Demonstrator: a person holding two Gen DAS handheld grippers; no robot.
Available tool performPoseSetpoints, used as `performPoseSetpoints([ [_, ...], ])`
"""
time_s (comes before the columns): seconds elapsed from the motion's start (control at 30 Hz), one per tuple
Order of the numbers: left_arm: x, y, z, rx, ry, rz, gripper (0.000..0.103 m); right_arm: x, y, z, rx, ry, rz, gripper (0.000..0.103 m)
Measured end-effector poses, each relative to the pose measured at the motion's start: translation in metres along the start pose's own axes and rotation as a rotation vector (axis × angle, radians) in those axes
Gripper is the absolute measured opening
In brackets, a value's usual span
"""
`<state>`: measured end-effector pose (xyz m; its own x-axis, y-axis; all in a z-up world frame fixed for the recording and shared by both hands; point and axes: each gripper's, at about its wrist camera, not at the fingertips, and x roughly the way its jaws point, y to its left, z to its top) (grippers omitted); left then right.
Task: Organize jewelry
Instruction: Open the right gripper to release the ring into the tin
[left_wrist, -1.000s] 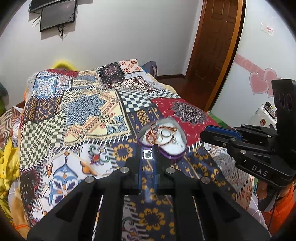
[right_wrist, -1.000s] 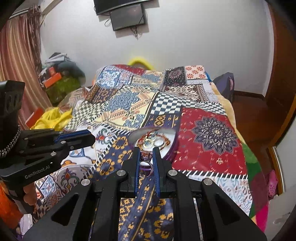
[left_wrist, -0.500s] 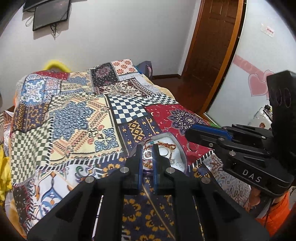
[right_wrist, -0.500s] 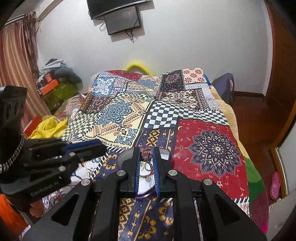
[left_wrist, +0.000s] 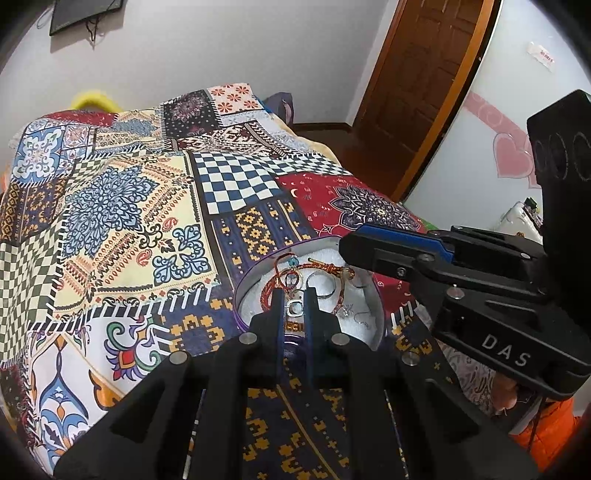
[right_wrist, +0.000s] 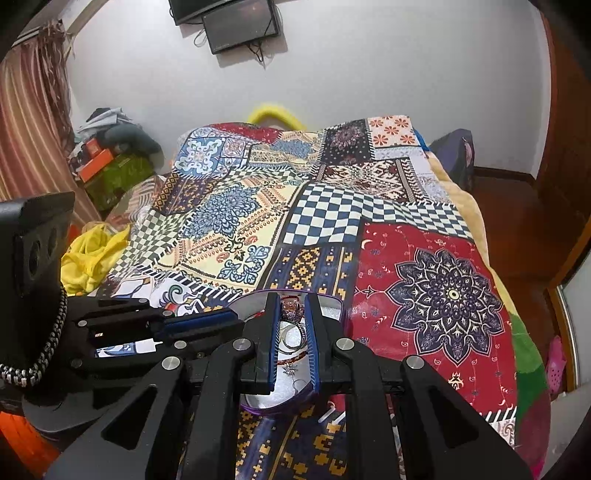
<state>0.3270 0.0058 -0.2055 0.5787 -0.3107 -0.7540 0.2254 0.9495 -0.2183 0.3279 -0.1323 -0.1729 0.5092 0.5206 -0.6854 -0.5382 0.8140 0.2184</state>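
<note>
- My left gripper (left_wrist: 294, 297) pinches a small silver square-faced ring (left_wrist: 294, 307) between nearly closed fingers.
- My right gripper (right_wrist: 291, 306), narrowly parted, holds a dark beaded ornament (right_wrist: 290, 307).
- Beneath both: round purple-rimmed tin (left_wrist: 373, 291), red-gold cord bracelet (left_wrist: 325, 266), on the patchwork bedspread (right_wrist: 443, 288).

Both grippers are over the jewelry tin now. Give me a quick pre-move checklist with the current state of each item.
1. Left gripper holding something: ok, narrow jaws pinch a small silver ring.
2. Right gripper load: cannot tell; a beaded piece sits between its fingertips.
3. Heart-shaped tin flat on the bedspread: ok.
4. Grippers apart from each other: ok, but close.
5. Red cord bracelet free of the left fingers: cannot tell.
</note>
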Motion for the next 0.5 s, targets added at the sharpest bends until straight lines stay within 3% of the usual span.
performPoseSetpoints([
  [0.17, 0.0, 0.0, 0.0, -0.003, 0.002, 0.003, 0.008, 0.001, -0.003, 0.002, 0.01, 0.023, 0.025, 0.013],
  [0.33, -0.005, 0.001, -0.001, -0.01, -0.002, 0.009, 0.008, -0.007, 0.0, 0.004, -0.003, 0.008, 0.003, 0.026],
  [0.5, -0.025, -0.001, -0.001, -0.012, -0.037, 0.04, 0.008, -0.024, 0.002, 0.005, 0.007, -0.023, 0.0, 0.028],
])
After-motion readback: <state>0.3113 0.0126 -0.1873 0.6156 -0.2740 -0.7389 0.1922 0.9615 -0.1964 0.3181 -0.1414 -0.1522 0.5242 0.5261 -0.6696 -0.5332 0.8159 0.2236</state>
